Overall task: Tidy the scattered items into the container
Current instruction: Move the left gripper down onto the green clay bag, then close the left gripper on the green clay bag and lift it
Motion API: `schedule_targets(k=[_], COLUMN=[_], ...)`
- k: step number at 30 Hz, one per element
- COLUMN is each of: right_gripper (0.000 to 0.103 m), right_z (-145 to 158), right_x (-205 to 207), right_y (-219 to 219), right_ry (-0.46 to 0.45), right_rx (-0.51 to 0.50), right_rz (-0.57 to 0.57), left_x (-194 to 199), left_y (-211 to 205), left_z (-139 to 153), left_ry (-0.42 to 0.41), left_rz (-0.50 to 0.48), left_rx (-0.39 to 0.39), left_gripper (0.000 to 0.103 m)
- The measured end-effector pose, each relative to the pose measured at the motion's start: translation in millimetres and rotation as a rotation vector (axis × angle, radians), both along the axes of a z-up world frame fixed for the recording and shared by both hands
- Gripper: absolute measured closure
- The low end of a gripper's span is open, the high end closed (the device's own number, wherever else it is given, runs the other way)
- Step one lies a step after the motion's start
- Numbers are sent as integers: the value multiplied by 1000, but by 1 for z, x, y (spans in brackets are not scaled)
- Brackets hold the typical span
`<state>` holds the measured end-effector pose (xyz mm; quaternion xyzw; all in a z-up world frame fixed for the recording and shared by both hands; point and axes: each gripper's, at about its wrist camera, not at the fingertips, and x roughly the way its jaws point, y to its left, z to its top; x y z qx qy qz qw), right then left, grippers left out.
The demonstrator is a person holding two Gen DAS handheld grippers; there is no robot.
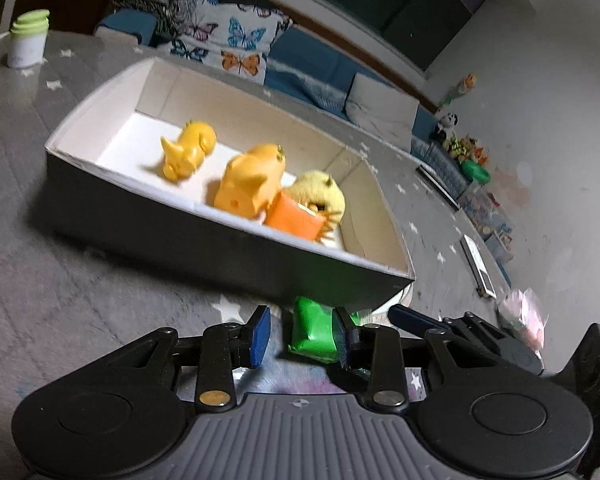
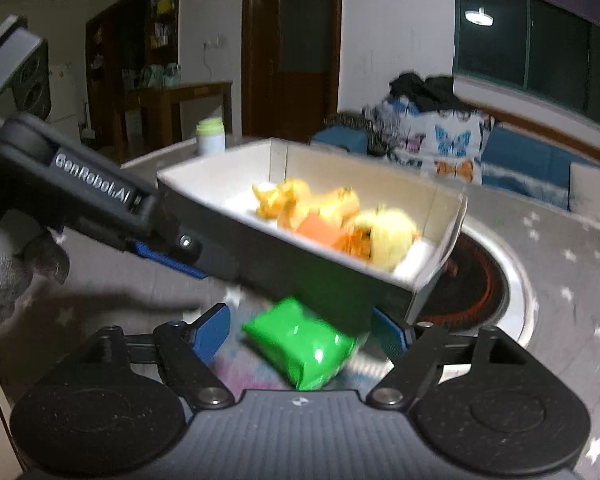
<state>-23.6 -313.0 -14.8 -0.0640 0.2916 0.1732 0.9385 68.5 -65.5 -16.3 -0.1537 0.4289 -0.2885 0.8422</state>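
Note:
A green packet (image 1: 314, 332) lies on the grey star-patterned cloth just in front of the box (image 1: 204, 232). My left gripper (image 1: 302, 336) is open, the packet near its right finger (image 1: 342, 336). My right gripper (image 2: 300, 332) is open with the packet (image 2: 304, 346) between its fingers, apart from both pads. The white-lined box (image 2: 340, 280) holds two yellow toy animals (image 1: 188, 152), an orange block (image 1: 294, 216) and a pale yellow plush (image 1: 320, 194). The left gripper's body (image 2: 100, 208) shows at the left of the right wrist view.
A white bottle with a green lid (image 1: 28, 40) stands at the table's far left. A round stove plate (image 2: 480, 280) is set in the table beside the box. A sofa with butterfly cushions (image 1: 236, 44) lies behind. A pink bag (image 1: 524, 316) sits at the right.

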Motion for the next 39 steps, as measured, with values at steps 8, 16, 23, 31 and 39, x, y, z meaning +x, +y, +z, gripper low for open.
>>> schedule_targets(k=[8, 16, 23, 31, 39], right_gripper=[25, 30, 31, 37, 41], right_z=[-22, -29, -30, -31, -31], right_x=[7, 12, 15, 14, 11], right_y=[-4, -7, -4, -1, 3], right_ry=[68, 98, 92, 84, 75], right_rx=[6, 28, 20, 4, -12], right_rz=[-34, -58, -61, -60, -58], left_x=[0, 3, 6, 5, 2], left_y=[-12, -18, -21, -25, -28], left_z=[-11, -15, -18, -23, -24], left_ry=[33, 45, 56, 65, 54], left_rz=[-23, -27, -27, -35, -54], left_rx=[14, 19, 24, 40, 50], left_gripper=[67, 67, 67, 67, 67])
